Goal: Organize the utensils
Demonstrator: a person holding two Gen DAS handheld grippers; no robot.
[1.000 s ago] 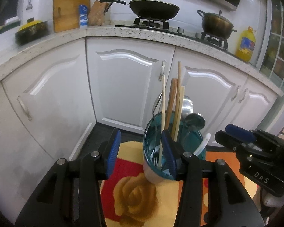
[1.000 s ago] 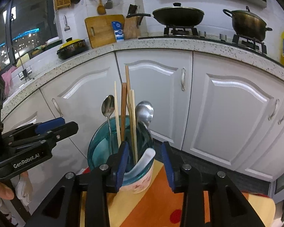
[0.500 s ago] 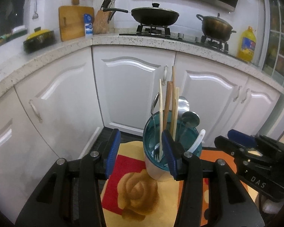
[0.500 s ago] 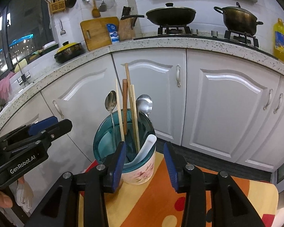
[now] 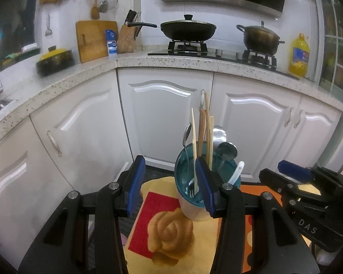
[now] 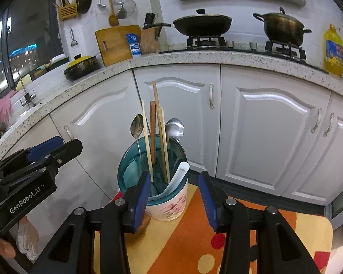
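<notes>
Cup [image 6: 169, 205] – white w/ pink florals, teal insert; tablecloth [image 6: 189, 239] orange/yellow, red dots.

The left gripper [image 6: 34, 157] carries the white text "GenRobot.AI" on its side. The right gripper [image 5: 292, 178] carries "DAS".

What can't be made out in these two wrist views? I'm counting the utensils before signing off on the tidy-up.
- Lower ends of the chopsticks and spoons: hidden inside the teal holder in both views, so the count is uncertain.
- Fork handle: left view, covered by the left gripper finger.
- Tablecloth edges: cut off by the frame and gripper bodies.
- Right gripper: open, holding nothing.
</notes>
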